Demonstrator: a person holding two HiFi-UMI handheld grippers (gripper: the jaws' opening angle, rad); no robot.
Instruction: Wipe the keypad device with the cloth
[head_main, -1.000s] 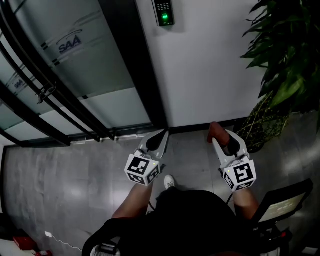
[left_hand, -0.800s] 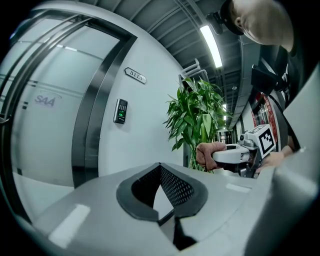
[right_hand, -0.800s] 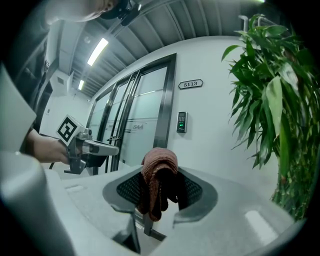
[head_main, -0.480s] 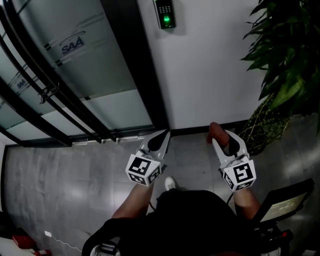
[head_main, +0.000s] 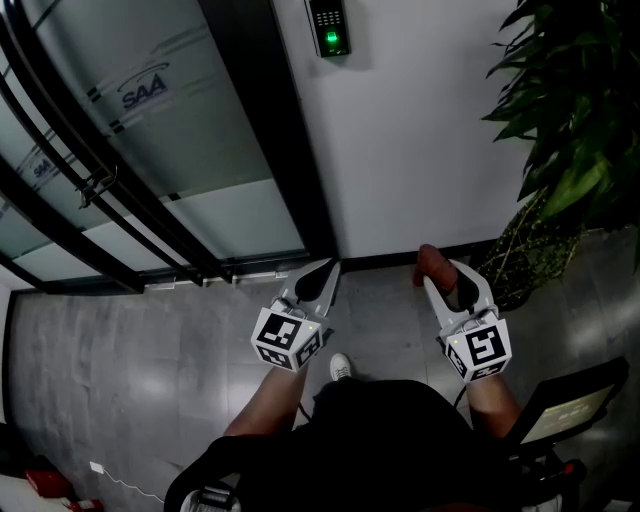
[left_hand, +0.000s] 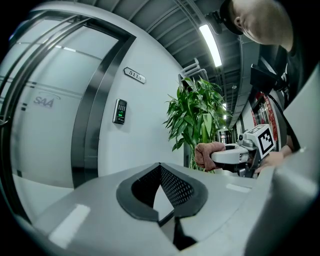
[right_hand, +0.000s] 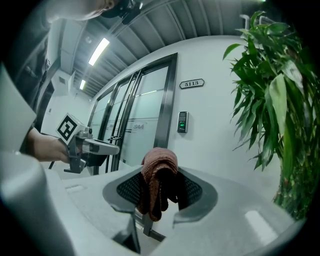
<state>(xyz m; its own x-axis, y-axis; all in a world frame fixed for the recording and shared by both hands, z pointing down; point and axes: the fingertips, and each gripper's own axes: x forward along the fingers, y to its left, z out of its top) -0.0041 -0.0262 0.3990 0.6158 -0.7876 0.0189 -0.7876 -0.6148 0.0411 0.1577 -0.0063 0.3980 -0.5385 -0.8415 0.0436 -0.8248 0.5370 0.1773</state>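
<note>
The person stands facing a white wall (head_main: 420, 150), both grippers held low at waist height, side by side and well apart from each other. The left gripper (head_main: 325, 268) has its jaws brought together at the tips with nothing between them. The right gripper (head_main: 440, 268) is clamped on a reddish-brown cloth (right_hand: 157, 177), which is bunched up and droops over the front of the jaws.

The keypad device (head_main: 328, 25) is mounted high on the wall, just beside the dark door frame (head_main: 270, 130), with a green light glowing on it. It is well away from both grippers, and the cloth is not touching it. A small number plate (right_hand: 192, 83) sits on the wall above the keypad. To the left of the frame is a frosted glass door (head_main: 150, 140) with black bars across it. A leafy green plant (head_main: 570, 120) stands to the right, near the right gripper. The floor (head_main: 120, 360) is grey tile.
</note>
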